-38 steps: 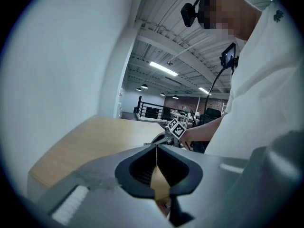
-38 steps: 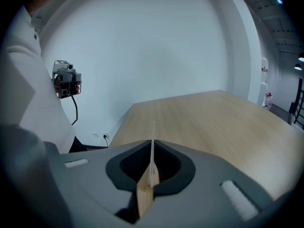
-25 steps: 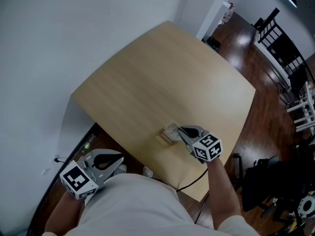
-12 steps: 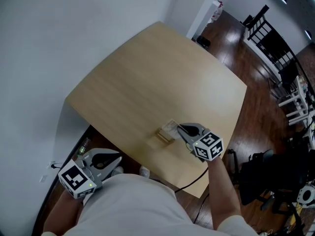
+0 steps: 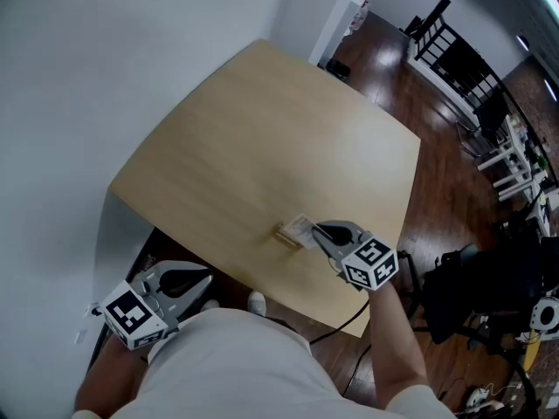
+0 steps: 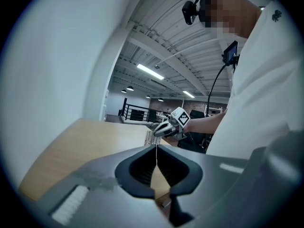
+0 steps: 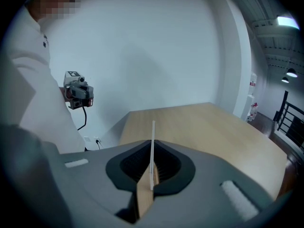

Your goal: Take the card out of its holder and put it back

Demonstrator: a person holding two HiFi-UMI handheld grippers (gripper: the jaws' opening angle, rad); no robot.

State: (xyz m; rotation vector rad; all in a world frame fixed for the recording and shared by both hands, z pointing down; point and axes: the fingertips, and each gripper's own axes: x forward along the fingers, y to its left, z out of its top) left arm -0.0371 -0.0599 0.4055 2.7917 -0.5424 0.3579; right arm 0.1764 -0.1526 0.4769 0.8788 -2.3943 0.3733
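Near the front edge of the tan desk [image 5: 262, 120], a small wooden holder [image 5: 285, 234] sits with the pale card [image 5: 300, 227] right against it, and the right gripper [image 5: 319, 231] reaches in from the person's side to meet that card. Seen from the right gripper view, its fingers [image 7: 173, 167] are pressed together on the card [image 7: 153, 146], which stands upright and edge-on between them, a thin white line rising above the tips with the desk [image 7: 213, 127] stretching away behind. Whether the card's lower edge sits in the holder's slot cannot be made out from the head view (the two overlap there and are very small). The left gripper [image 5: 206, 279] is well apart from all this, held off the desk's edge beside the person's white shirt [image 5: 236, 365], low at the left. Its own view shows the dark fingers [image 6: 137, 167] closed against each other with nothing between them, only a fine seam where they meet, and beyond them the right gripper [image 6: 159, 132] at the far side of the desk. A white wall [image 5: 105, 77] borders the desk on the left, and dark wooden floor [image 5: 454, 199] lies to the right.
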